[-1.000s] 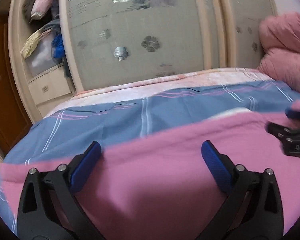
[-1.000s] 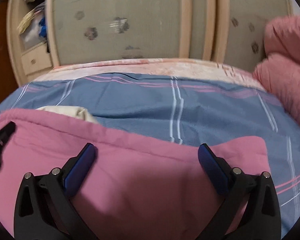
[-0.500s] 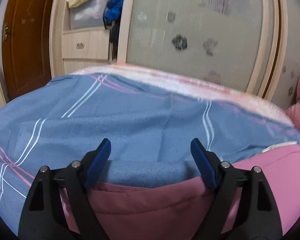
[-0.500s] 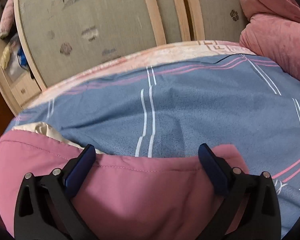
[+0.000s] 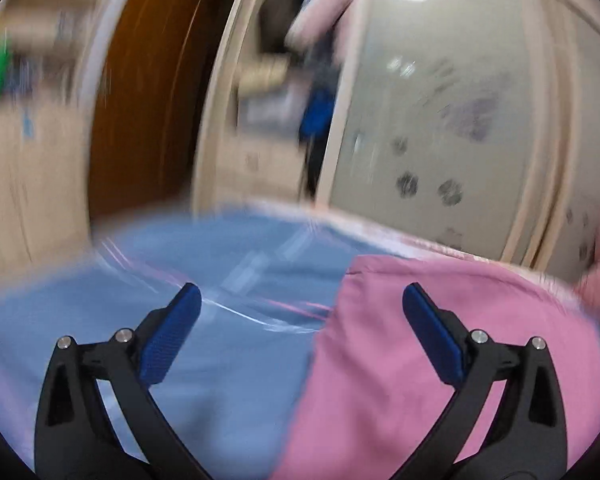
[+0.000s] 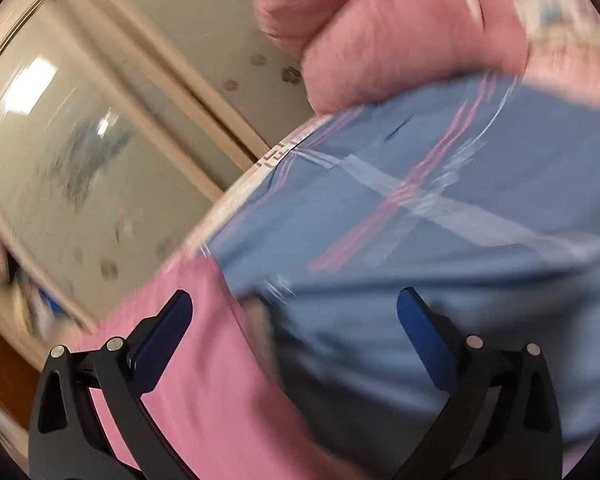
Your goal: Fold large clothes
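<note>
A pink garment (image 5: 440,328) lies on the blue striped bed sheet (image 5: 172,264). In the left wrist view it fills the lower right, its left edge running between the fingers. My left gripper (image 5: 300,332) is open and empty above that edge. In the right wrist view the pink garment (image 6: 204,360) lies at the lower left, under the left finger. My right gripper (image 6: 294,336) is open and empty, above the garment's right edge and the sheet (image 6: 440,216). Both views are motion-blurred.
A wardrobe with frosted sliding doors (image 5: 440,120) stands behind the bed, with a brown door (image 5: 140,100) to its left. A pink fluffy blanket (image 6: 400,28) is piled at the bed's far right. Open shelves with clutter (image 5: 300,80) sit beside the wardrobe.
Both grippers have swung apart, the left view turning left and the right view tilting right. They stay open. The pink garment now lies to one side of each view instead of across it.
</note>
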Demonstrator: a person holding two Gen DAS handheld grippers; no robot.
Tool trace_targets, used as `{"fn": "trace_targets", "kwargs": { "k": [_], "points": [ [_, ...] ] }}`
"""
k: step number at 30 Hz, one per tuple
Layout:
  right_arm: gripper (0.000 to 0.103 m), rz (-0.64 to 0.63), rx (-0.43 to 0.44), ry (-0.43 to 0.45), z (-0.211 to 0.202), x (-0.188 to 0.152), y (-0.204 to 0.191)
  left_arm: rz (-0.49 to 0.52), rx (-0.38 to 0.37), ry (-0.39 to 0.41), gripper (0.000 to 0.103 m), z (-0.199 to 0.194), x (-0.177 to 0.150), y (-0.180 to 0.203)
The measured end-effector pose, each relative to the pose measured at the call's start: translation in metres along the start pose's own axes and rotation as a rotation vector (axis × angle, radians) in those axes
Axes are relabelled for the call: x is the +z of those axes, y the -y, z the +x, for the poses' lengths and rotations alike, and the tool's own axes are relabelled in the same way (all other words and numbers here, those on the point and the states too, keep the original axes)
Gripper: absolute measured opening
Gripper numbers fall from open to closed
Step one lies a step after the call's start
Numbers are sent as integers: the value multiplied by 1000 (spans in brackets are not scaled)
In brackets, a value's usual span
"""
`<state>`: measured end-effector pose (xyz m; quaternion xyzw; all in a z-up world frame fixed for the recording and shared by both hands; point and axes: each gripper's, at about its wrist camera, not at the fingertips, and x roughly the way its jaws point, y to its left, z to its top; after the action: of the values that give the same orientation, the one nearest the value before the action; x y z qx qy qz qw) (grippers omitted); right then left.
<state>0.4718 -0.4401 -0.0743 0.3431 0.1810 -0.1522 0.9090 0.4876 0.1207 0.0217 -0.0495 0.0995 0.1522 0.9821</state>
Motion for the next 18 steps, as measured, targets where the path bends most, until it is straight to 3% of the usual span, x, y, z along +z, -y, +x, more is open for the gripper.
{"fn": "trace_targets", "kwargs": {
  "k": [2,4,6,8,12,15,18],
  "points": [
    [102,-80,-11,4,-48,-19,18,98,3,60,101,-54,-11,-5],
    [102,-60,18,-42,-91,-40,38,158,-44,105,101,-118,-37,-11],
    [102,-102,-1,-118,-128,-50,36,178,-80,51,101,-152,-53,-8],
    [102,-199,18,-140,-156,-57,17,245,-83,-32,101,-178,-61,4],
    [102,-457,112,-62,-244,-108,-25,192,-115,-46,101,-228,-68,3],
    [102,-517,141,-62,-280,-144,-39,157,-157,-77,101,-263,-77,0],
    [102,-576,113,-93,-306,-180,-40,115,-160,-130,101,-288,-97,-6]
  ]
}}
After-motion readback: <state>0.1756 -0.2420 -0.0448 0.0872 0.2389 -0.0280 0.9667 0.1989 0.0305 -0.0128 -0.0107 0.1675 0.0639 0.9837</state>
